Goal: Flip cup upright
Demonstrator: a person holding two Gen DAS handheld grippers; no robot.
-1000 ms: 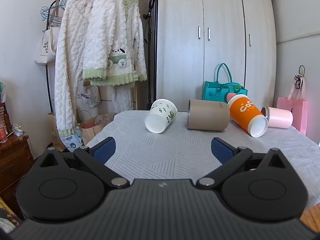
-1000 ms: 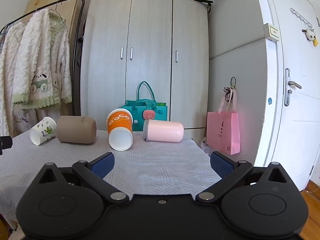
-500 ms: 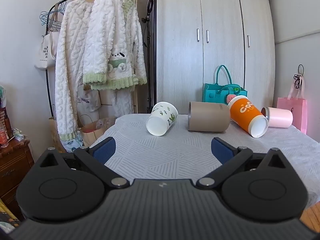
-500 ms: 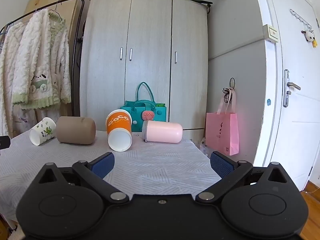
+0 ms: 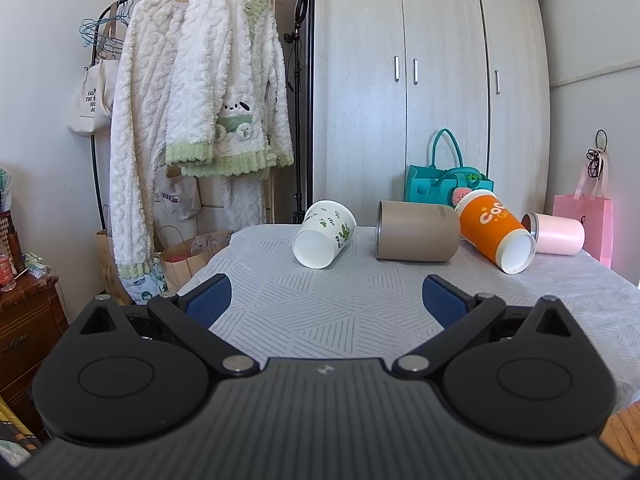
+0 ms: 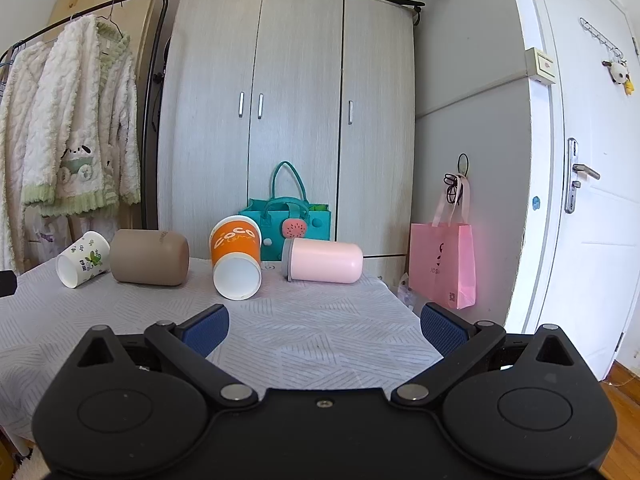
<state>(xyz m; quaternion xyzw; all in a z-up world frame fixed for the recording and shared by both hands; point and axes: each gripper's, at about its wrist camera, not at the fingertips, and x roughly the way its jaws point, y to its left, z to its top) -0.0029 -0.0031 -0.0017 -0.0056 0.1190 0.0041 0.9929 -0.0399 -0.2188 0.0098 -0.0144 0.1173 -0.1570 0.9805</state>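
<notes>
My left gripper (image 5: 326,300) hangs over the near edge of the surface (image 5: 320,320) with its blue-padded fingers (image 5: 210,298) spread wide and nothing between them. My right gripper (image 6: 324,326) sits the same way above the near right part of the surface, fingers (image 6: 442,326) spread apart and empty.

Well beyond both, along the far edge, four cups lie on their sides in a row. Toward the far left corner is the white cup with green leaf prints (image 5: 324,234), its open mouth tilted toward me. Just right of it, near but apart, lies the tan cup (image 5: 416,236), seen side-on with its mouth facing the white one. Next comes the orange cup (image 6: 237,258), mouth pointing at me and down onto the cloth; from the left camera it seems to touch the tan cup's closed end, though from the right camera a gap shows. Toward the far right corner lies the pink cup (image 6: 324,261), just beside the orange one.

Behind the surface stand a teal bag (image 6: 286,216) and the wardrobe (image 6: 288,120).
</notes>
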